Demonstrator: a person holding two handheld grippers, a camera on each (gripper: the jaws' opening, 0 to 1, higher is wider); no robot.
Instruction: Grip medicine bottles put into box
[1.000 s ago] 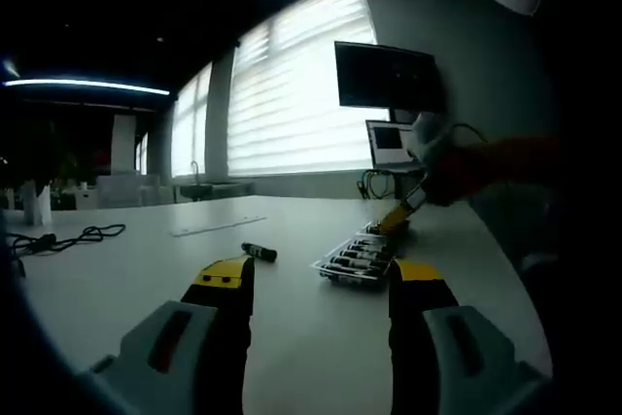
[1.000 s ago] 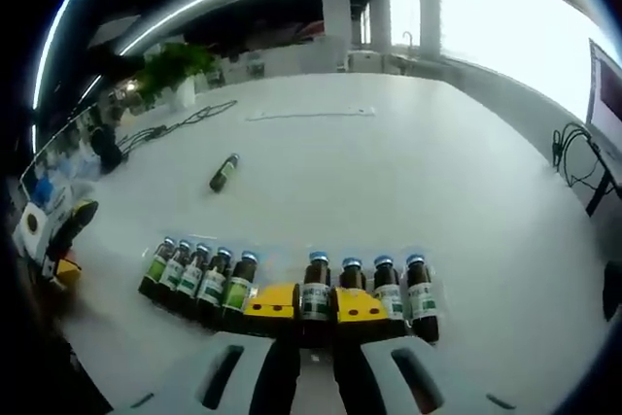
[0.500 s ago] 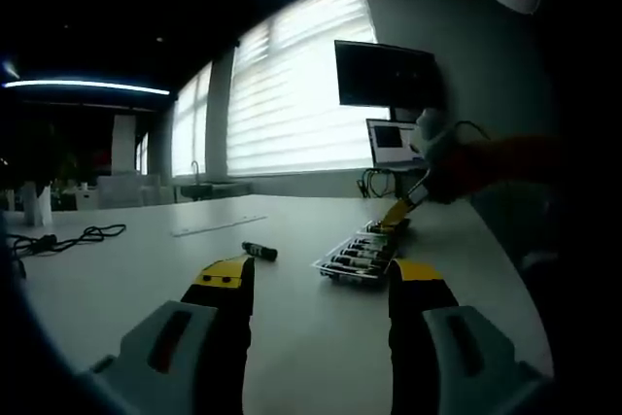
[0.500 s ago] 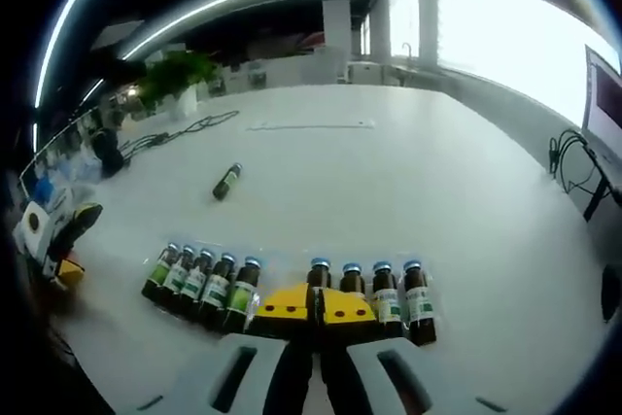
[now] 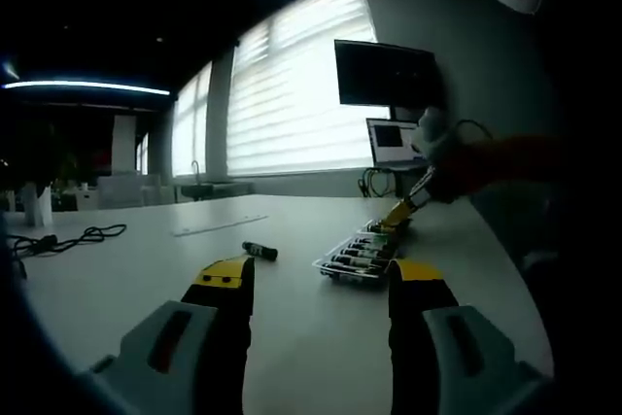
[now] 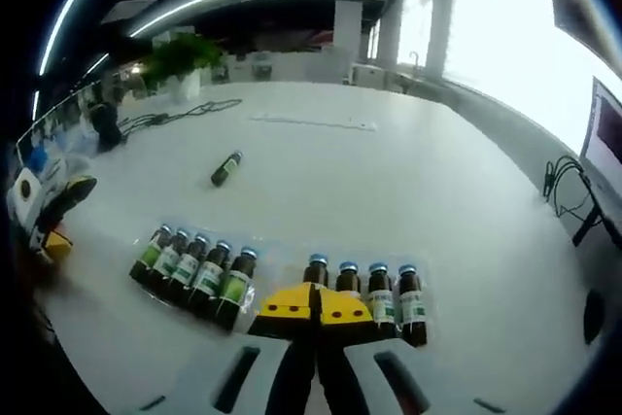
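Nine bottles (image 6: 208, 279) stand in the clear box (image 6: 292, 269) on the white table (image 6: 389, 182), five in one group, four in another, with a gap between. One loose bottle (image 6: 225, 169) lies well apart on the table, not yet boxed. The right gripper (image 6: 316, 306), jaws pressed together on nothing visible, sits at the gap. The left gripper (image 5: 321, 284) hangs wide open, empty.

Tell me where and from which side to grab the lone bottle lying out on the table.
Grip the lone bottle across its dark body, mid-length, coming from above with the jaws straddling its width. It lies flat on the table, apart from the boxed rows, so both long sides look free.
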